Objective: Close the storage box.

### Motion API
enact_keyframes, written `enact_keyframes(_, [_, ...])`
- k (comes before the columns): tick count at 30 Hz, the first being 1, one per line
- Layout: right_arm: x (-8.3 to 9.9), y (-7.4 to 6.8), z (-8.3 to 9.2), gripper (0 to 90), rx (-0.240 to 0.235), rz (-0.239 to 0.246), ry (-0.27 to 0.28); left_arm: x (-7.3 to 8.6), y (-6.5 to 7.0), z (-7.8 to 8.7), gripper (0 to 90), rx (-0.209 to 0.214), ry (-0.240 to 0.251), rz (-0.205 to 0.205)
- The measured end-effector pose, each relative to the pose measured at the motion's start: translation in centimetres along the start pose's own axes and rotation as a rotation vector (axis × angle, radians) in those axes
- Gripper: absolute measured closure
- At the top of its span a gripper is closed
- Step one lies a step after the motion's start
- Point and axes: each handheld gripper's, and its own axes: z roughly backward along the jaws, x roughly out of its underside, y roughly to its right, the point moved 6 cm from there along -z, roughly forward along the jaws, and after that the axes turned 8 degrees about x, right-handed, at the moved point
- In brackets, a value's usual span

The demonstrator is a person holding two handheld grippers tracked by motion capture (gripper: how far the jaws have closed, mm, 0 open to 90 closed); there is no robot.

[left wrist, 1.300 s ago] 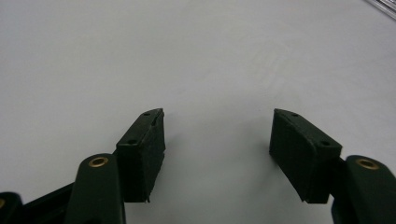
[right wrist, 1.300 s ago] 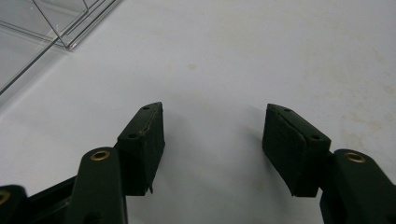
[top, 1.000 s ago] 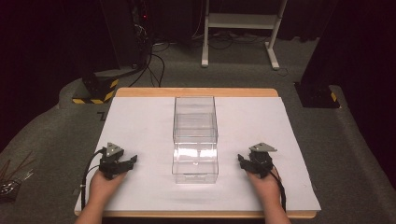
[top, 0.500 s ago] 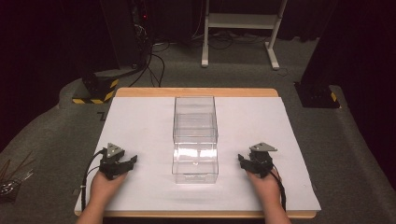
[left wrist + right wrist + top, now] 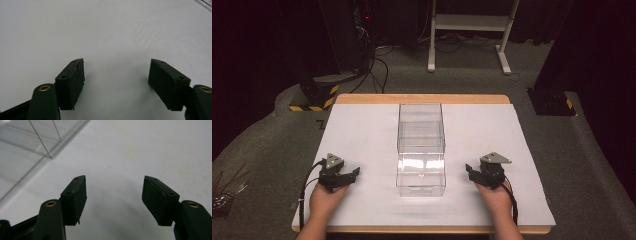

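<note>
A: Where was the clear plastic box (image 5: 421,150)?
B: Mid-table (image 5: 362,130), between both hands. Left hand-held gripper (image 5: 343,176) spread, empty; right hand-held gripper (image 5: 475,173) had just been opening, nothing between.
A: Tip?
B: Approach both sides evenly, squeeze gently; walls prob. slippery.

- High view looks forward and down over the white table sheet (image 5: 362,140).
- Each gripper view sits low, close over that sheet.
- Right gripper view shares the clear box (image 5: 30,140) with the high view.
</note>
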Motion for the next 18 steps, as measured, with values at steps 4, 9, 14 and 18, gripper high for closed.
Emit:
enact_keyframes(4, [-0.4,-0.4,0.5,33.1,-0.019,0.01,0.025,0.0,0.0,0.0,28.9,-0.007,-0.001,-0.005])
enact_keyframes(9, [-1.1,-1.0,1.3,30.3,-0.042,0.008,0.053,0.0,0.0,0.0,28.6,-0.001,-0.002,0.002])
enact_keyframes(14, [-1.6,-2.1,2.5,26.9,-0.046,0.045,0.106,0.0,-0.1,0.0,28.4,-0.001,-0.001,0.004])
enact_keyframes(18, [-2.0,-2.9,3.5,25.6,-0.053,0.052,0.142,0.0,-0.1,0.0,28.7,0.003,0.0,0.008])
